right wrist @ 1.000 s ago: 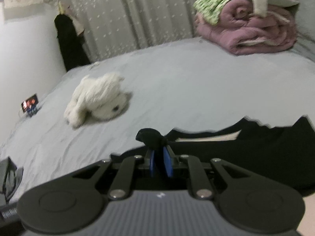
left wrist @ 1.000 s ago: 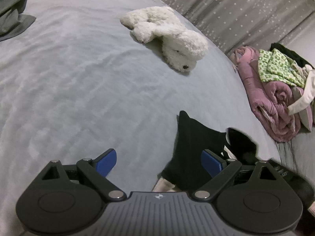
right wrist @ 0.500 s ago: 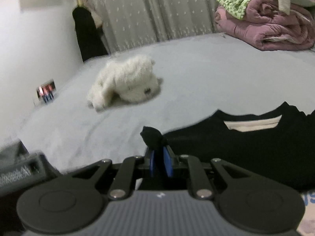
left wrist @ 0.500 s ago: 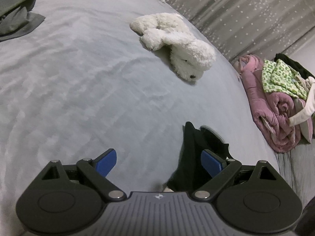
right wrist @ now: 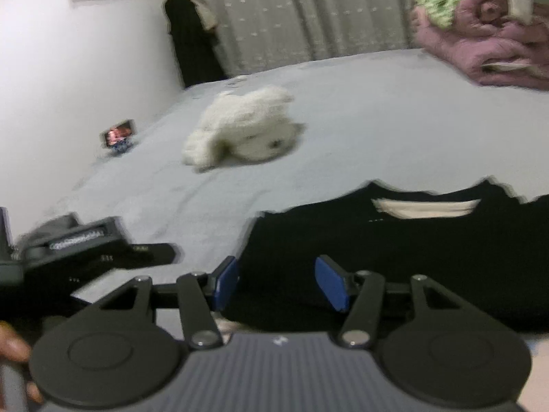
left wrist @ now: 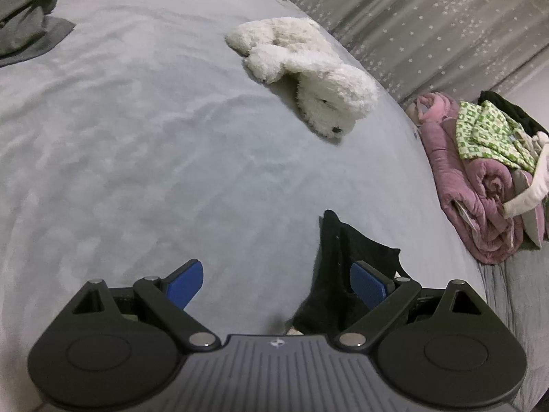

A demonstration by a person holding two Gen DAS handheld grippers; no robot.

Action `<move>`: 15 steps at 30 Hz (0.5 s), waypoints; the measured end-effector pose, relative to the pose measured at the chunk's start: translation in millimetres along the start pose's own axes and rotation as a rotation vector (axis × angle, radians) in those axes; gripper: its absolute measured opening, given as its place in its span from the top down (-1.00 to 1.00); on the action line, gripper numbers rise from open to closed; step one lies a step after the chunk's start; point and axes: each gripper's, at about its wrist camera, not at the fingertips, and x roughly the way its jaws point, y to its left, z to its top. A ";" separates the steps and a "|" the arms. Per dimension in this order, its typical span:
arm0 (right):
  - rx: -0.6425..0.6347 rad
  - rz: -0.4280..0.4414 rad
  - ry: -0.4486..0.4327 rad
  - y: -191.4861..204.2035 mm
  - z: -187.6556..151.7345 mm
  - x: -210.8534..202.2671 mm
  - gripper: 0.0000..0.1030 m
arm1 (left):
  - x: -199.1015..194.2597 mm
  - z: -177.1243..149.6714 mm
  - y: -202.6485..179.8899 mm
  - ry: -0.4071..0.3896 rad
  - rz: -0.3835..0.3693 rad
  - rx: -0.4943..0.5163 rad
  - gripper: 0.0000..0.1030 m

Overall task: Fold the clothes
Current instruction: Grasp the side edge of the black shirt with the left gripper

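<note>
Black shirt (right wrist: pixel 411 250) flat | right tongs (right wrist: pixel 279 283) opening, empty | left tongs (left wrist: pixel 276 281) released

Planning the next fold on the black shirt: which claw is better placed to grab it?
Probably the right. The right claw hangs directly over the black shirt, its jaws opening with cloth beneath them. The left claw is open mostly over bare bed sheet, with only the shirt's edge by its right finger.
</note>
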 end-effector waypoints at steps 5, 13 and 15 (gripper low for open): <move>0.093 -0.114 0.007 -75.1 4.0 -42.9 0.01 | 11.6 -5.1 -18.2 -0.021 -0.034 0.085 -0.80; 0.178 -0.311 0.024 -203.7 -9.4 -110.1 0.00 | 26.7 -18.2 -51.8 -0.092 -0.071 0.254 -0.80; 0.184 -0.331 0.024 -223.1 -13.0 -112.0 0.01 | 32.3 -22.3 -56.8 -0.108 -0.054 0.290 -0.39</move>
